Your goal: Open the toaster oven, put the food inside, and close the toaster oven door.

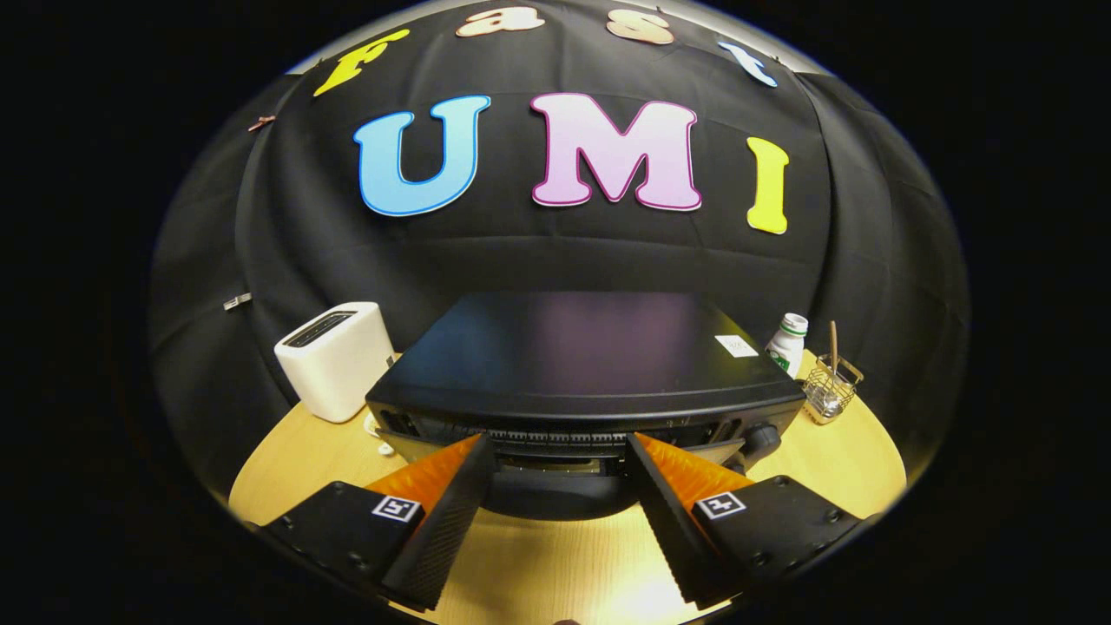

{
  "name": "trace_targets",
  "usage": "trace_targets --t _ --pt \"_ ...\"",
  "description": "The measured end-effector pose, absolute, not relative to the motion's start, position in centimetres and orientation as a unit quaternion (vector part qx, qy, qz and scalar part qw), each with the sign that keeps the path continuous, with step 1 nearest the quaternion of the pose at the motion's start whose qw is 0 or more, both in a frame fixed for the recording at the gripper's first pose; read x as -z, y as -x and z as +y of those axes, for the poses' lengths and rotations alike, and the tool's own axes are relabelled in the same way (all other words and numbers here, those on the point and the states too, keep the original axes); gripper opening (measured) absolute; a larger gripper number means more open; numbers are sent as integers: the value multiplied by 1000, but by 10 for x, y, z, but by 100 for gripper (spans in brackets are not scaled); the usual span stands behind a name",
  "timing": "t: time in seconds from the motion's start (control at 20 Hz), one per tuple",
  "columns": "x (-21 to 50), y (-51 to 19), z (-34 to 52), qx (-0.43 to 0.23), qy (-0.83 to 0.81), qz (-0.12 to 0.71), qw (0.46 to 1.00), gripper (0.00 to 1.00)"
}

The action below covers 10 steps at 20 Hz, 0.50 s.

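The black toaster oven [581, 356] stands on the round wooden table [304, 460], and I look down on its flat top from the front. Its upper front edge with a slotted strip [555, 437] lies right at my fingertips. A dark rounded panel [555, 502], which looks like the door or its handle, juts forward between my fingers; how far the door stands from the front I cannot tell. My gripper [560, 444] is open, its fingers spread wide to either side of that panel and holding nothing. A knob [764, 434] sits at the oven's right front corner.
A white slot toaster [334, 358] stands to the left of the oven. To its right are a white bottle with a green label [788, 343] and a small wire holder [831, 388] with a stick in it. Bare tabletop lies below my fingers.
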<state>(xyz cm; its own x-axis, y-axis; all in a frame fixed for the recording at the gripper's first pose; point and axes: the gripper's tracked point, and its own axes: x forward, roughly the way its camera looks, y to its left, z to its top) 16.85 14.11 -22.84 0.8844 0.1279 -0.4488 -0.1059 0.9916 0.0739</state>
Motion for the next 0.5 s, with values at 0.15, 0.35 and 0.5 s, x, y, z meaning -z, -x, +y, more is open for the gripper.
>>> trace_targets --t 0.15,0.35,0.5 --pt "233 -146 141 -63 -18 241 968 99" --pt "247 -119 140 -66 -6 257 964 99" --pt "264 -96 141 -72 11 280 957 99"
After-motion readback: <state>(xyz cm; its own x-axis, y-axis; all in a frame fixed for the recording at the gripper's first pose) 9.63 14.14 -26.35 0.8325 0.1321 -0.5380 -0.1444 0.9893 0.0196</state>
